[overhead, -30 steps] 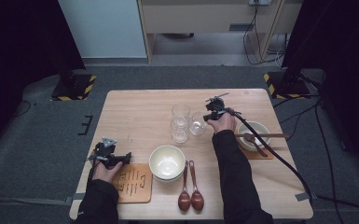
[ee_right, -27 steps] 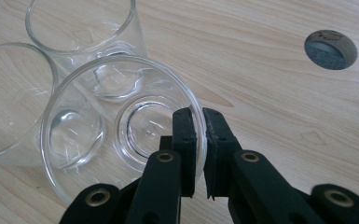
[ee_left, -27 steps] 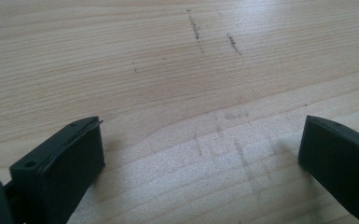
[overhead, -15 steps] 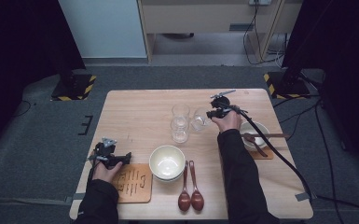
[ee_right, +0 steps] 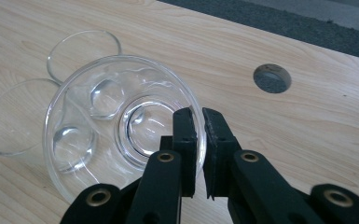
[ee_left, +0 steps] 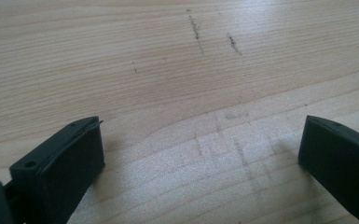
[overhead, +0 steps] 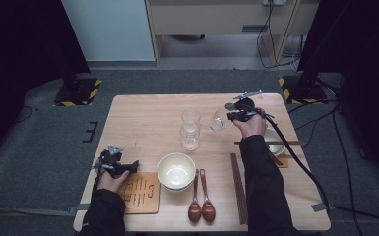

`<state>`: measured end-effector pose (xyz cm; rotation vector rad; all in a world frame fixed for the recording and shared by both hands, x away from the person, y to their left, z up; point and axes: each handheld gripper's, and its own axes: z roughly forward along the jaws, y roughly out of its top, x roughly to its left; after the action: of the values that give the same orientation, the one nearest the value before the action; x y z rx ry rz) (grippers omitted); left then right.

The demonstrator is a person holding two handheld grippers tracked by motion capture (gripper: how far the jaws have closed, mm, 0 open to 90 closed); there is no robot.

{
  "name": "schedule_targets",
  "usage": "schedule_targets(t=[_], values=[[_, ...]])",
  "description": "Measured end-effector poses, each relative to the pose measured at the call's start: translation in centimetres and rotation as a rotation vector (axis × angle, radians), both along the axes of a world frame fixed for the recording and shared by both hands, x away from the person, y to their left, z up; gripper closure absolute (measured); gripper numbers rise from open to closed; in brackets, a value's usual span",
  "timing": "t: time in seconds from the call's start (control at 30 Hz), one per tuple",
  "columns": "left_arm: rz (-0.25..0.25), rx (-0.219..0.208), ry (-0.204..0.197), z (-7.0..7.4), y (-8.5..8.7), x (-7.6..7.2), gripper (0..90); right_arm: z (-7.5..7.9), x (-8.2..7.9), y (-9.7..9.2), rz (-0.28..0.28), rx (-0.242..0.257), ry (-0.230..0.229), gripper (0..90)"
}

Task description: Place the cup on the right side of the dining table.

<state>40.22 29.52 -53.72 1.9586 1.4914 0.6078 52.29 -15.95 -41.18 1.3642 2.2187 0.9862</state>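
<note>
**Glass pinched at the rim, lifted at the far right of the worktop**

The right gripper (overhead: 232, 116) pinches a clear glass (overhead: 220, 120) by its rim: in the right gripper view the jaws are pressed together on the glass wall, one jaw inside the mouth and one outside (ee_right: 198, 140). The glass (ee_right: 121, 126) is tilted, its mouth turned toward the camera, and it hangs clear of the worktop (overhead: 142, 123). In the high view it sits at about 1 o'clock from the worktop's middle, just to the 3 o'clock side of two other glasses (overhead: 190, 129) that stand one behind the other; whether those two touch I cannot tell.

The left gripper (overhead: 128, 166) rests low at about 8 o'clock, at the near left corner, touching the far edge of a wooden coaster (overhead: 139, 194). Its jaws are spread wide with bare wood between them (ee_left: 191, 154).

At 6 o'clock stands a cream bowl (overhead: 176, 170), with two brown spoons (overhead: 201, 204) just at its 4 o'clock side. Dark chopsticks (overhead: 238, 189) lie farther toward 3 o'clock, beside the person's right sleeve (overhead: 258, 182).
</note>
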Motion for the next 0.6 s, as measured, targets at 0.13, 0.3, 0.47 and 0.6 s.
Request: schedule_targets(t=[0.13,0.3,0.47,0.6], values=[[0.0,0.0,0.0,0.0,0.0,0.0,0.0,0.1,-0.2,-1.1,-0.009,0.003,-0.005,85.4],[0.0,0.0,0.0,0.0,0.0,0.0,0.0,0.0,-0.5,-2.2,-0.018,0.001,-0.009,85.4],[0.0,0.0,0.0,0.0,0.0,0.0,0.0,-0.2,-0.6,-3.2,-0.024,-0.005,-0.007,85.4],[0.0,0.0,0.0,0.0,0.0,0.0,0.0,-0.5,-0.6,-3.8,-0.034,-0.011,-0.002,85.4]])
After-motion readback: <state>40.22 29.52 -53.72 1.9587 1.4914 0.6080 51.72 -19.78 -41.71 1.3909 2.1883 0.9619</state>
